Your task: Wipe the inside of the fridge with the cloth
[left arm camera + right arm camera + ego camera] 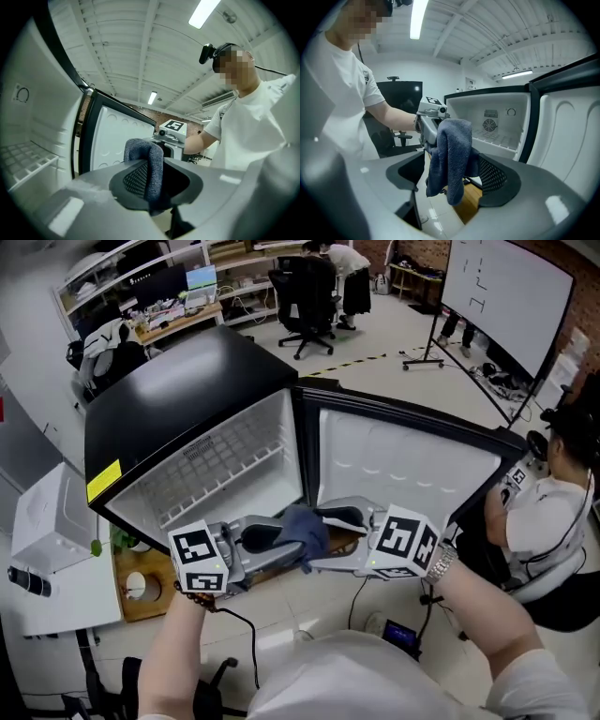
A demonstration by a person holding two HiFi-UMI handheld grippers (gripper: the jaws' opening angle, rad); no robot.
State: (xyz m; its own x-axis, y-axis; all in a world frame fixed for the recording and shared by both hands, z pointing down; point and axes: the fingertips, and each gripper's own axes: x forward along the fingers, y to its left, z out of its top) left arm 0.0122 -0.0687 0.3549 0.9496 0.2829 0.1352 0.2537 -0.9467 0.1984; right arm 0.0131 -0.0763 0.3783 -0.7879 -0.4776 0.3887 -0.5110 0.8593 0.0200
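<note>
The cloth (302,527) is blue-grey, the fridge (187,381) black outside, white inside.

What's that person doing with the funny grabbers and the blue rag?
A person holds a gripper in each hand in front of an open mini fridge. The left gripper is pinching a dark blue cloth. The right gripper has its jaws wide apart around the cloth's hanging end, not squeezing it. The cloth is outside the fridge, so nothing is being wiped.

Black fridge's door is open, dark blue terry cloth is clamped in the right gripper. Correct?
Not the right one. The black fridge's door is open, but the dark blue terry cloth is clamped in the left gripper, as the left gripper view shows; the right gripper has its jaws apart around it.
</note>
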